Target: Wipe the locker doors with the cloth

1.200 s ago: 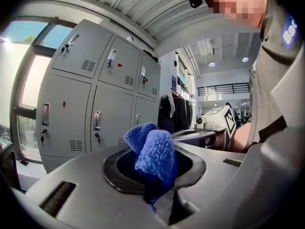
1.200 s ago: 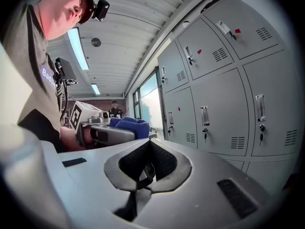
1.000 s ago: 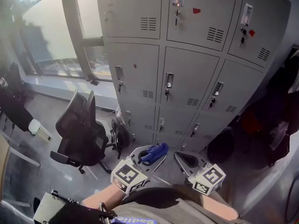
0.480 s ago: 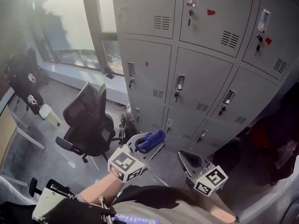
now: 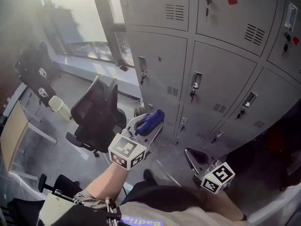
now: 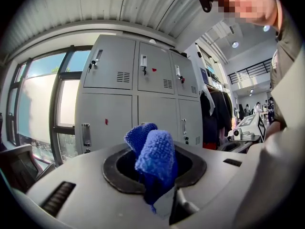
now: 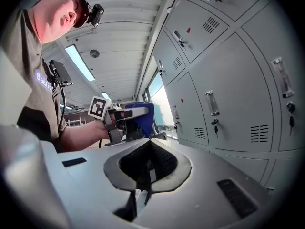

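Your left gripper point(image 5: 148, 127) was clamped on the blue microfibre cloth point(image 6: 155, 159), which stood bunched above the jaws, short of the grey metal locker doors point(image 5: 221, 79). It looked soft, light and floppy, so that mid-fold pinch suited it. Your right gripper point(image 5: 194, 157) hung empty with its jaws together.

We see hazy daylight glare from the window point(image 5: 87, 22) left of the lockers point(image 5: 216, 79), their doors evenly lit, while both gripper views bulge, black-cornered.
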